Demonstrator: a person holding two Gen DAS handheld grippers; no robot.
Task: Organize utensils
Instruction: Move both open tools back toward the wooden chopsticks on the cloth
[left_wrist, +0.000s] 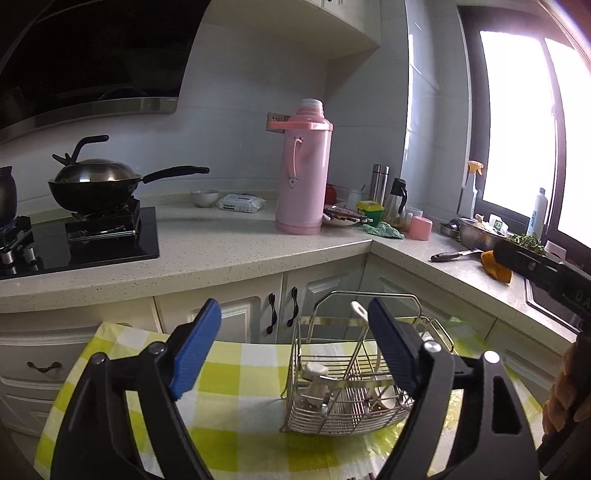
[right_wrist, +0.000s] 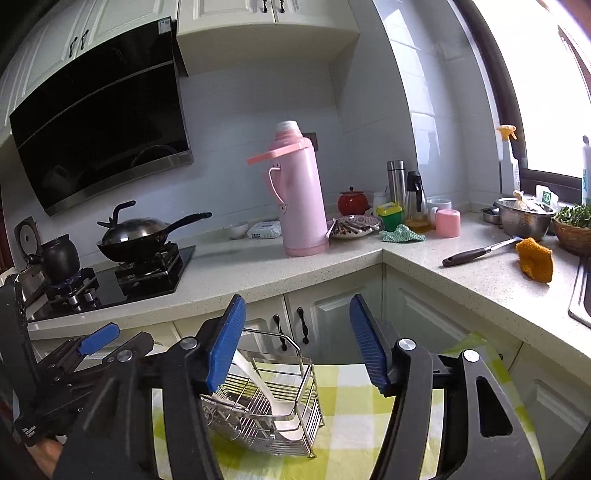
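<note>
L gripper (left_wrist: 295, 350): jaws spread, nothing held | R gripper (right_wrist: 297, 341): jaws spread, nothing held | rack (left_wrist: 347, 391): lower ctr of frame, on checked desk (left_wrist: 240, 369) | spoon (right_wrist: 258, 384): leans inside rack, looks stowed | both clear of rack, prob. just let go

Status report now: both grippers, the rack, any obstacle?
Left gripper open, empty. Right gripper open, empty. Wire rack on checked cloth, white spoon inside. Nothing blocking.

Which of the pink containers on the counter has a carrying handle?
The tall pink thermos flask near the counter's corner has a handle on its side. The short pink cup further right, beside the glass oil bottle, has none.
</note>
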